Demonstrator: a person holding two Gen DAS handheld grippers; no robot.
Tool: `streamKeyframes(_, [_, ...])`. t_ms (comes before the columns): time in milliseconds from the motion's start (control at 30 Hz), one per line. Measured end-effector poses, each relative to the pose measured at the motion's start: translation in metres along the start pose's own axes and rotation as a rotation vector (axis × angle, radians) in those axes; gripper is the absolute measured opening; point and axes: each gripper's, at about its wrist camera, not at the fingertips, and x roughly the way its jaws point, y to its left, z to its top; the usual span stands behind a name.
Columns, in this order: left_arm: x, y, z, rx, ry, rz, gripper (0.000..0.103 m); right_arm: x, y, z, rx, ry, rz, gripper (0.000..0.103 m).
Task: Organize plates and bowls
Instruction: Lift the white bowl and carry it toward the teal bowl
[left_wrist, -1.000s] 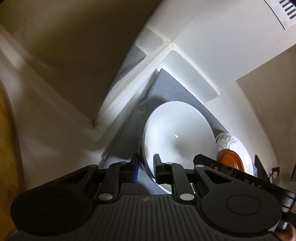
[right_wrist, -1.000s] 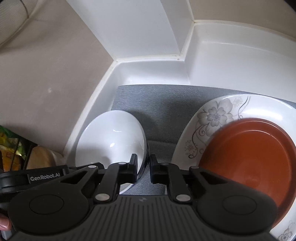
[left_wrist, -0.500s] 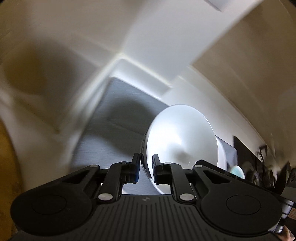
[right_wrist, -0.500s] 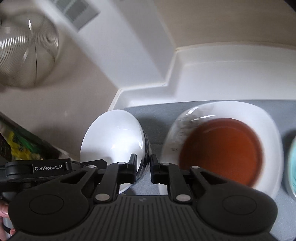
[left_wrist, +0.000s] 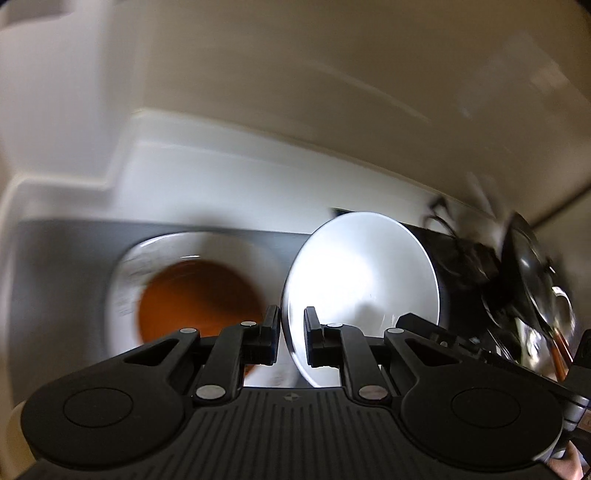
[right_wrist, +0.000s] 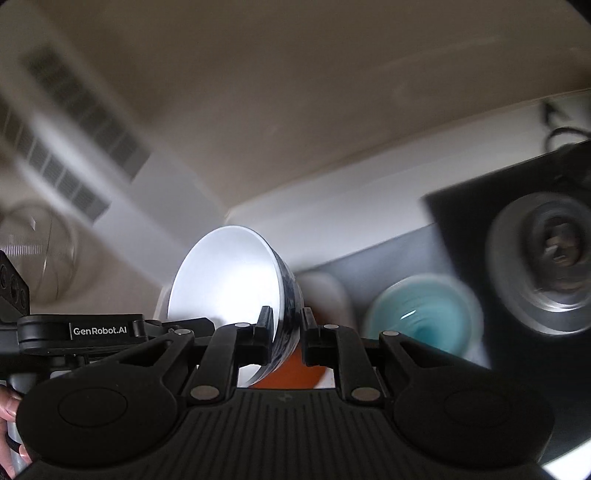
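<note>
A white bowl (left_wrist: 362, 288) with a dark blue outside (right_wrist: 291, 306) hangs tilted above the grey mat (left_wrist: 55, 258), gripped by its rim from both sides. My left gripper (left_wrist: 291, 332) is shut on one side of the rim. My right gripper (right_wrist: 286, 328) is shut on the opposite side, and the left gripper's body (right_wrist: 99, 330) shows beside it. Below lies an orange bowl (left_wrist: 199, 295) on a white flowered plate (left_wrist: 147, 251), blurred. A teal bowl (right_wrist: 417, 317) sits on the mat to the right.
A black appliance (right_wrist: 550, 258) with a round metal part stands at the right. Metal cookware (left_wrist: 535, 295) crowds the far right of the left wrist view. A wire strainer (right_wrist: 37, 251) and a wall vent (right_wrist: 66, 166) are at the left. White walls close in behind.
Both grippers have lifted the white bowl off the mat and carried it sideways, away from the corner. The orange bowl now lies beneath, and the teal bowl and black appliance have come into view.
</note>
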Motion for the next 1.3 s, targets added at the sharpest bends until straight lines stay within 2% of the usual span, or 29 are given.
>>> streamKeyframes(133, [0.018, -0.039, 0.008, 0.069, 0.023, -0.038, 0.014, -0.027, -0.025, 0.013, 0.015, -0.064, -0.049, 0.015])
streamKeyframes(267, [0.050, -0.051, 0.006, 0.067, 0.106, -0.036, 0.014, -0.027, -0.048, 0.012, 0.027, -0.080, -0.102, 0.015])
streamKeyframes(400, [0.088, -0.065, 0.009, 0.095, 0.170, 0.019, 0.014, -0.007, -0.069, 0.008, 0.023, -0.023, -0.136, 0.014])
streamKeyframes(700, [0.147, -0.040, 0.008, 0.050, 0.307, 0.072, 0.014, 0.043, -0.093, -0.014, 0.048, 0.076, -0.186, 0.013])
streamKeyframes(800, [0.156, -0.040, 0.009, 0.067, 0.314, 0.080, 0.014, 0.053, -0.094, -0.016, 0.030, 0.090, -0.206, 0.013])
streamKeyframes(1000, [0.164, -0.032, 0.009, 0.083, 0.334, 0.047, 0.014, 0.067, -0.084, -0.015, -0.060, 0.128, -0.285, 0.012])
streamKeyframes(1167, [0.172, -0.031, 0.010, 0.079, 0.337, 0.072, 0.014, 0.081, -0.074, -0.020, -0.180, 0.160, -0.341, 0.012])
streamKeyframes(1300, [0.173, -0.033, 0.008, 0.074, 0.334, 0.094, 0.014, 0.086, -0.075, -0.022, -0.257, 0.179, -0.353, 0.012])
